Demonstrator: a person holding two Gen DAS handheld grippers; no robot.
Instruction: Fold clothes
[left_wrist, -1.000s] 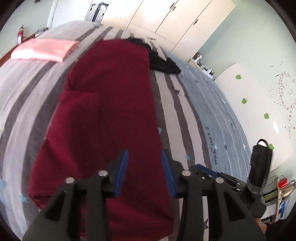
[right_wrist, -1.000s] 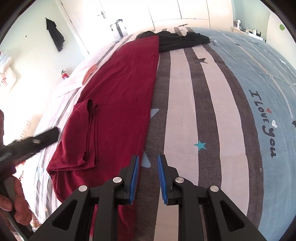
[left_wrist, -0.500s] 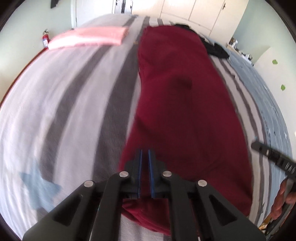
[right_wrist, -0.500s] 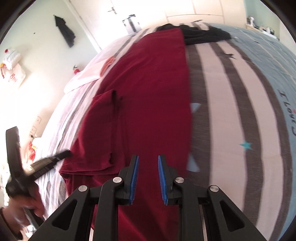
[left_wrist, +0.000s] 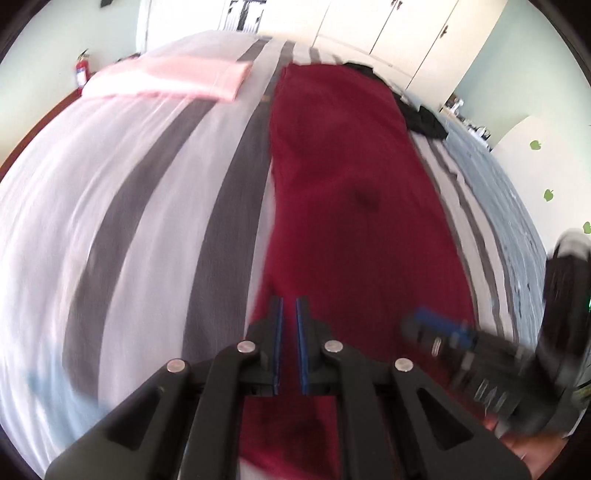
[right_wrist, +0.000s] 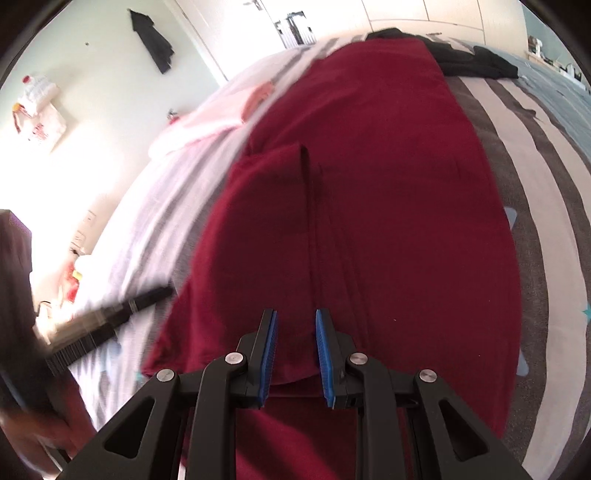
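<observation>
The red garment (right_wrist: 369, 184) is stretching toward twelve o'clock from both claws, its near hem lying under the right gripper (right_wrist: 295, 354), which is gaping empty; the left gripper (left_wrist: 289, 345) is nearly clenched at its nine o'clock edge, whether pinching cloth I cannot tell.

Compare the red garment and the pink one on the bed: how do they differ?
The red garment is dark and stretched out long down the bed; the pink garment is pale and folded into a flat rectangle. The red one lies near both grippers, the pink one farther away. Both rest on the striped cover.
</observation>
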